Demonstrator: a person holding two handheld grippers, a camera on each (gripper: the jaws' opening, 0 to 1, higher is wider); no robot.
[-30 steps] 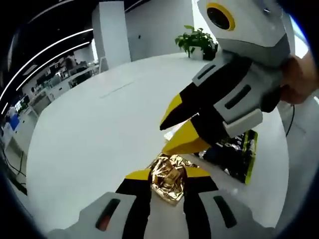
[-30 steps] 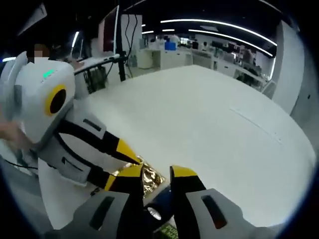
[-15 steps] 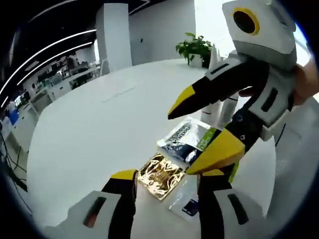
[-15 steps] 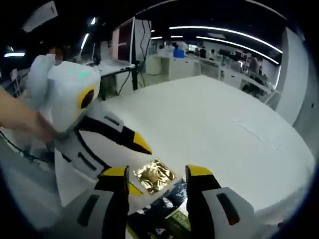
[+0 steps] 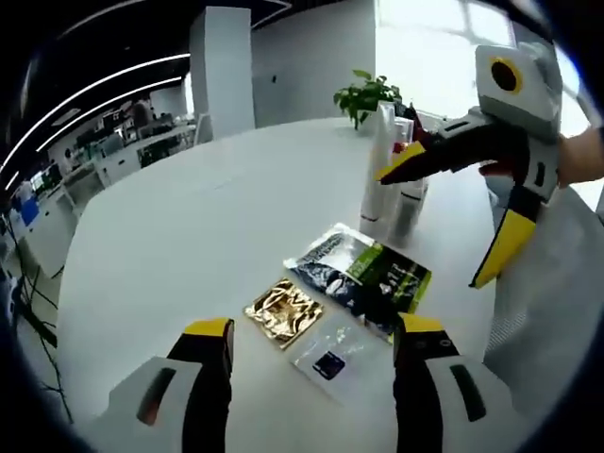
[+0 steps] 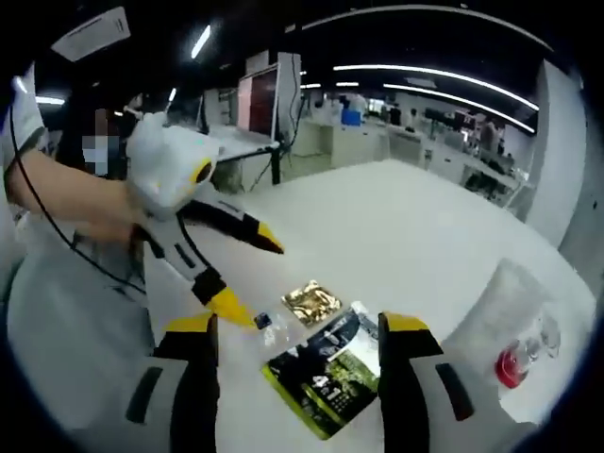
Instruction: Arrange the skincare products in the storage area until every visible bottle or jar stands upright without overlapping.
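Observation:
Three flat sachets lie on the white table: a gold foil sachet [image 5: 283, 311] [image 6: 313, 300], a dark sachet with green print [image 5: 360, 276] [image 6: 330, 373], and a small clear sachet [image 5: 327, 359] [image 6: 269, 326]. A cluster of upright bottles [image 5: 389, 175], among them a tall white tube and one with a red part, stands beyond them. In the right gripper view the bottles [image 6: 505, 330] are at the right edge. My left gripper [image 5: 313, 328] [image 6: 253, 281] hovers open, short of the sachets. Above them my right gripper [image 6: 294, 326] [image 5: 439, 226] is open too, holding nothing.
The round white table [image 5: 189, 226] has wide bare room to the left of the sachets. A potted plant [image 5: 371, 92] stands at its far edge. A person's hand and sleeve [image 6: 66, 203] hold the left gripper. Office desks and monitors fill the background.
Both grippers have opened wide and drawn back from the sachets. The gold sachet, between my left jaws a second ago, now lies free. The bottles have come into view.

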